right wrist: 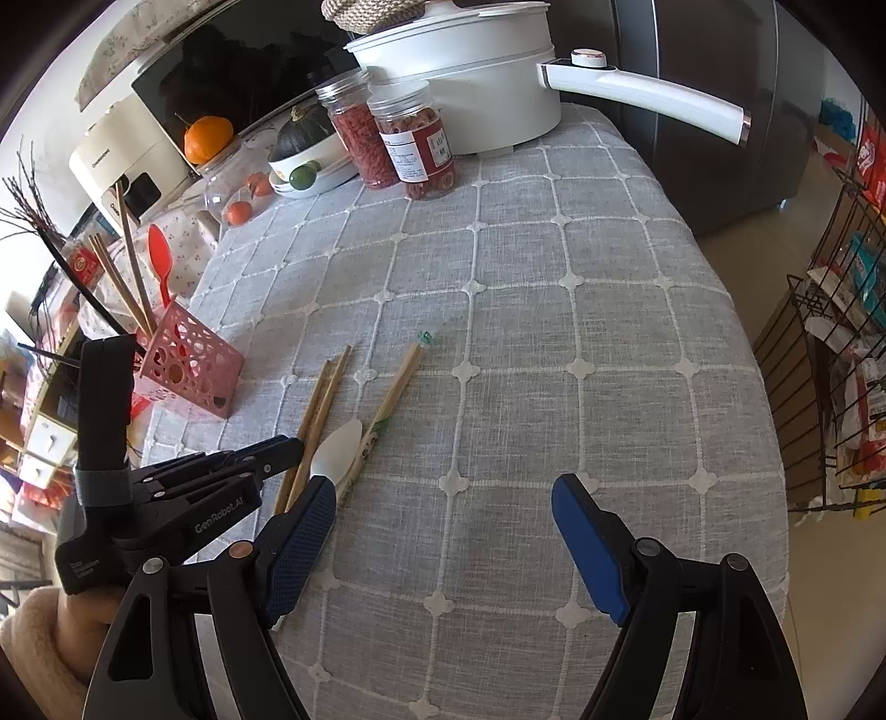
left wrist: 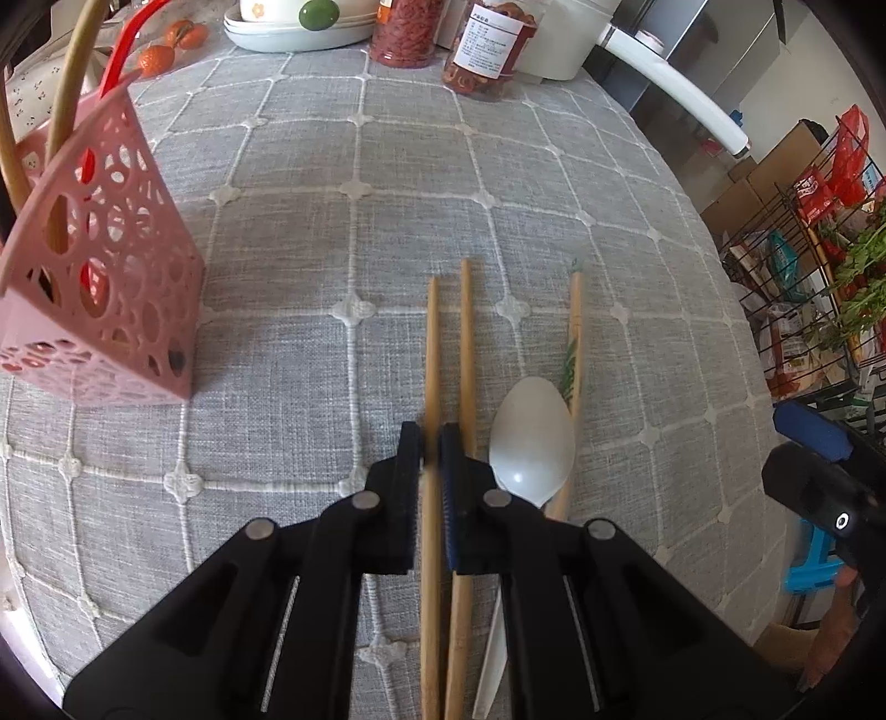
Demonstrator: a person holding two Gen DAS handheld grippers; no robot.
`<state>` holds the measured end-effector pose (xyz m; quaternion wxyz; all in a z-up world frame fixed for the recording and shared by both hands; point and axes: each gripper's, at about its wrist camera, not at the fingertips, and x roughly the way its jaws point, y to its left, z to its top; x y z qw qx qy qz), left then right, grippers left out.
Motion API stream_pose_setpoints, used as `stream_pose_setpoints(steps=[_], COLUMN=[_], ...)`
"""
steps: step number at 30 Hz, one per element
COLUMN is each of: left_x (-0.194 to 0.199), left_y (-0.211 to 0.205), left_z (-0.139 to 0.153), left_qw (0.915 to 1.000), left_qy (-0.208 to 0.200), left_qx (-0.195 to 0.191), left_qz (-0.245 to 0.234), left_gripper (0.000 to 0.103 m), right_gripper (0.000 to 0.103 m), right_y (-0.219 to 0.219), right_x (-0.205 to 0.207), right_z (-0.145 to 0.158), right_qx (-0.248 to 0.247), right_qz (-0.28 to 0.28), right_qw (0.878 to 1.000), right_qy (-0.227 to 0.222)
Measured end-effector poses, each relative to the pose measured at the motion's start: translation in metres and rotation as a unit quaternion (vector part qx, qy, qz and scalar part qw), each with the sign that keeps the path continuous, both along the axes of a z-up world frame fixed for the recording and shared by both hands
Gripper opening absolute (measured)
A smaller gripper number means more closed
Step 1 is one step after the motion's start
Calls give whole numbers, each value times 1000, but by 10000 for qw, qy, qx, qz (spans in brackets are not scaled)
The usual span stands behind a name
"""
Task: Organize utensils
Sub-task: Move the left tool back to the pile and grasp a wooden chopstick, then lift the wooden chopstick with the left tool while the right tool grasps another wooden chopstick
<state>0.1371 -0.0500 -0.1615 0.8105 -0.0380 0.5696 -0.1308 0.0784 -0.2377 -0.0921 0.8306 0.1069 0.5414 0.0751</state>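
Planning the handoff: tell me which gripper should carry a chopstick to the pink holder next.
Left. The left gripper is already shut on a chopstick, and the pink holder stands on its side. The right gripper hangs open over bare cloth, farther away.

Three chopsticks (left wrist: 467, 354) and one white spoon (left wrist: 531, 437) lie on the tabletop (left wrist: 387, 194); one pink holder (left wrist: 105, 277) at 9 o'clock; two jars (left wrist: 487, 50) at 12 o'clock.

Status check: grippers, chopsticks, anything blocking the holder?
Left gripper shut on one chopstick. Right gripper open, empty. Pink holder stands left, path clear; white spoon beside the grip.
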Motion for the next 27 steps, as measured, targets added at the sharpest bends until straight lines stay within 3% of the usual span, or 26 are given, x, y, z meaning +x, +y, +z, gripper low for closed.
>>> stream_pose_setpoints(steps=[8, 20, 27], left_x=[0, -47, -60], left_y=[0, 33, 59], left_z=[2, 39, 52], left_qw=[10000, 9983, 9979], left_qy=[-33, -331, -466], left_qx=[84, -68, -205], left_qz=[-29, -472, -401], left_gripper=[7, 7, 7], right_gripper=[82, 80, 52], right_y=[4, 45, 80], right_x=[3, 27, 45], right_z=[-3, -6, -16], right_qx=[-55, -41, 103], right_qz=[1, 164, 433], right_qw=[10000, 9999, 9990], right_qy=[48, -12, -2])
